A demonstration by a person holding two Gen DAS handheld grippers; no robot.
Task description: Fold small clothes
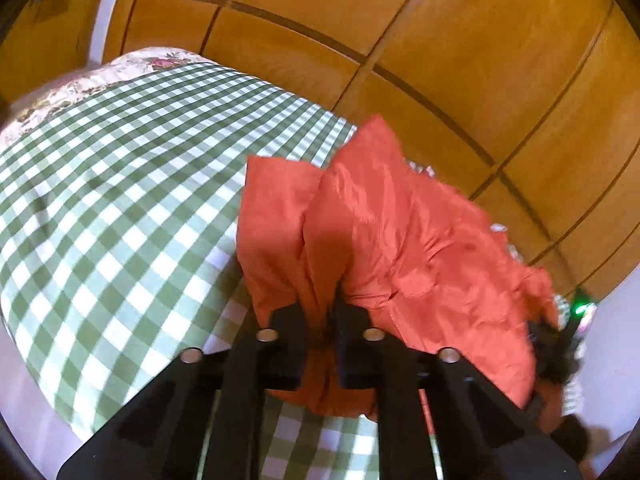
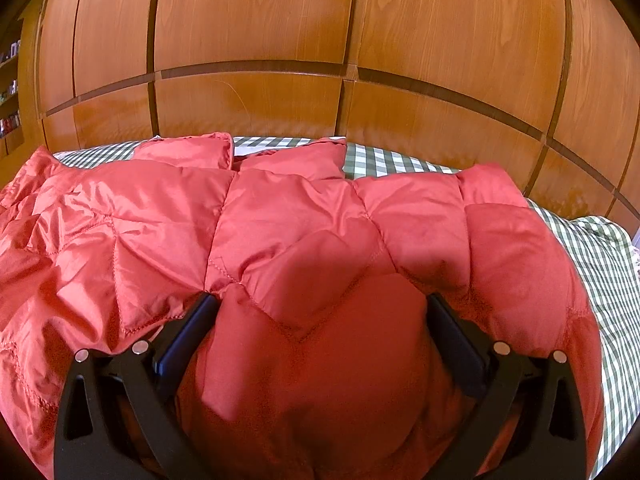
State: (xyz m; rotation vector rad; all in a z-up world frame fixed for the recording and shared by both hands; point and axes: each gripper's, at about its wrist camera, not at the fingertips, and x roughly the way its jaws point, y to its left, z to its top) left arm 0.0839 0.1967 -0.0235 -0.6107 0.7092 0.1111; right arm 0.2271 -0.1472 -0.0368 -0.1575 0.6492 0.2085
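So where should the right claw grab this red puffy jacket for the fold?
Probably the near edge of the red jacket, coming from the near side: padding bulges there between the open right claw. The left claw already pinches a raised fold, so pinch a thin hem or seam, not a puffed panel.

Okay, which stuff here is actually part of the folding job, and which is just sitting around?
Part of the job:
- red quilted jacket
- left gripper, shut on a fold of the jacket
- right gripper, jaws wide with jacket bulging between

Just around:
- green checked bedcover
- floral pillow
- wooden wardrobe
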